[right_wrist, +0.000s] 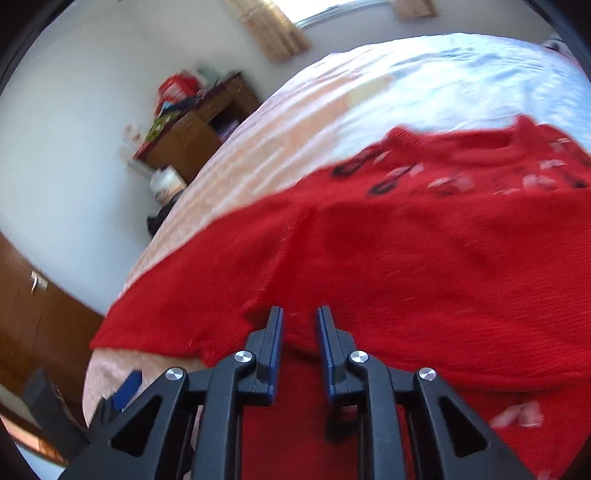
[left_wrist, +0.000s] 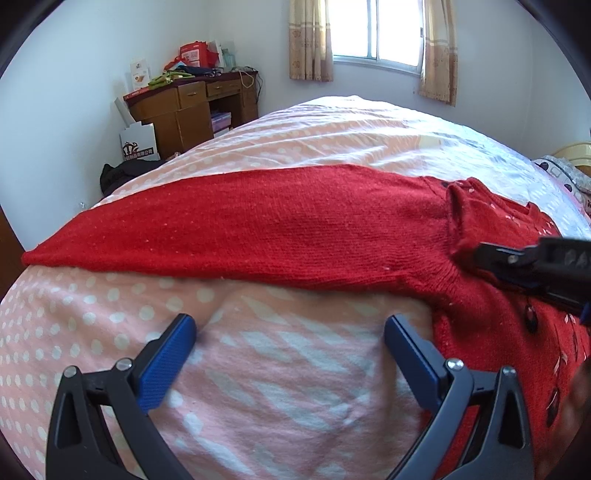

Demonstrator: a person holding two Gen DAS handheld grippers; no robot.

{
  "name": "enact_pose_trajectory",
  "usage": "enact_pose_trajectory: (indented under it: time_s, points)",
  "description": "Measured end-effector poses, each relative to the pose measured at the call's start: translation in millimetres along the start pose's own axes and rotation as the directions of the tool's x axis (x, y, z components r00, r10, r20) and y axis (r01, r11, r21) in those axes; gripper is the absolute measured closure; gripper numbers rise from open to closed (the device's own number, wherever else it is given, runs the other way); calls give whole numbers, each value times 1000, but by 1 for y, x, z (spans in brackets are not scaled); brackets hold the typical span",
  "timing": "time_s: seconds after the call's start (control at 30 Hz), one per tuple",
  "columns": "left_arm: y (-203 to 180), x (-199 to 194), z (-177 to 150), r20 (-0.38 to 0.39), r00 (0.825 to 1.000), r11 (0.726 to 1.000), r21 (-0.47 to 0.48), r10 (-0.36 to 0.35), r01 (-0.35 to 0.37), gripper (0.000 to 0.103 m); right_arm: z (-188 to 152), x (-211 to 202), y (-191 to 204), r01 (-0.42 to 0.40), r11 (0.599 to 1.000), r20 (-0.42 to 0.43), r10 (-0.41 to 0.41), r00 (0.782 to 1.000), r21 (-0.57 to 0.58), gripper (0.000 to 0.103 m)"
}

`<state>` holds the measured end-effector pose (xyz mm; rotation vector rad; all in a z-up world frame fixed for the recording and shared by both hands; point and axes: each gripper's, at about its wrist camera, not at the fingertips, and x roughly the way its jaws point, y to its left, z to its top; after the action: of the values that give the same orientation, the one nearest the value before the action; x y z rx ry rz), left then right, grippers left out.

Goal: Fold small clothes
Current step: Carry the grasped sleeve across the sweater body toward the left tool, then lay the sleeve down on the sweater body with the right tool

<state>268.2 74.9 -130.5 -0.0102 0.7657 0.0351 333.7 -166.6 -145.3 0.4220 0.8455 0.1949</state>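
A red knitted sweater [left_wrist: 280,229] lies on the bed, one long sleeve stretched out to the left, its patterned body at the right. My left gripper [left_wrist: 290,334] is open and empty, low over the bedsheet just in front of the sleeve. My right gripper [right_wrist: 300,325] hovers over the sweater's body [right_wrist: 424,258] near the armpit; its jaws stand a narrow gap apart with red knit below, and nothing is clearly pinched. It also shows in the left wrist view [left_wrist: 524,262], resting over the shoulder area. The right wrist view is motion-blurred.
The bed has a pink sheet [left_wrist: 258,391] with white dots and stripes. A brown wooden desk [left_wrist: 192,110] with clutter stands against the far wall at the left, with a white bag [left_wrist: 138,142] beside it. A curtained window [left_wrist: 373,33] is behind the bed.
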Motion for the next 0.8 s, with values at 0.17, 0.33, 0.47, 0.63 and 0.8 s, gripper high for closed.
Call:
enact_pose_trajectory:
  time_s: [0.17,0.33,0.47,0.63,0.8]
  points:
    - [2,0,1,-6,1000,1000,-6,-12,12,0,5,-4,12,-77,996,-49,75,996,-53,84]
    - [-2,1,7,-43,999,1000,15,11,-10,0,12,-67,-30,64,996,78,-59,995,-58,84]
    - [-22,-14,21,-46,998,998,48,-33,35,0,22,-124,-103,279,959,190,-284,940,51,84]
    - [-81,-30,43,3,984,978,106,-180,179,0,41,-169,-197,384,885,212,-442,872,265,84]
    - [-146,-19,65,22,984,961,219,-179,170,0,38,-196,-260,343,851,233,-456,859,397,84]
